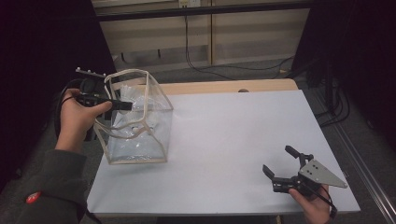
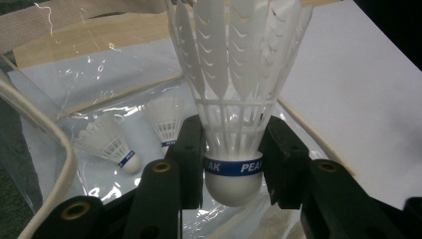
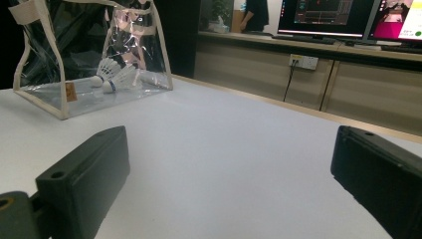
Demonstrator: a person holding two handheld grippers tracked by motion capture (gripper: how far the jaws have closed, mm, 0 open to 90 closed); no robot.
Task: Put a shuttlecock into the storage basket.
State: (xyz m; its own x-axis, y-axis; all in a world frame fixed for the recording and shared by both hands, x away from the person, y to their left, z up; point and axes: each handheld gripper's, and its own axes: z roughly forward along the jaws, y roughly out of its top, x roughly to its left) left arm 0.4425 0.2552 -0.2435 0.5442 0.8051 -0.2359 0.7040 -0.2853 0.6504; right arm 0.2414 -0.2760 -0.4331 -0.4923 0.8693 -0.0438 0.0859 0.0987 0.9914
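Materials and finish

Bag [image 1: 140, 116]: clear glossy plastic, crinkled, with cream cloth trim. Shuttlecock [image 2: 234, 99]: white feathers, smooth matt cork, glossy blue band. Left hand-held gripper [image 2: 233, 169]: matt black plastic jaws. Right hand-held gripper [image 1: 280, 163]: same, with a grey metal plate. Surface [image 1: 233, 140]: matt white, smooth, with a wood edge.

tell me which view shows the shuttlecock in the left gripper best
The left gripper view: the held shuttlecock sits close up between the left gripper jaws, its blue band and feathers sharp. In the high view that gripper reaches into the clear bag, where the shuttlecock is hard to make out. The right gripper view shows two shuttlecocks lying in the bag.
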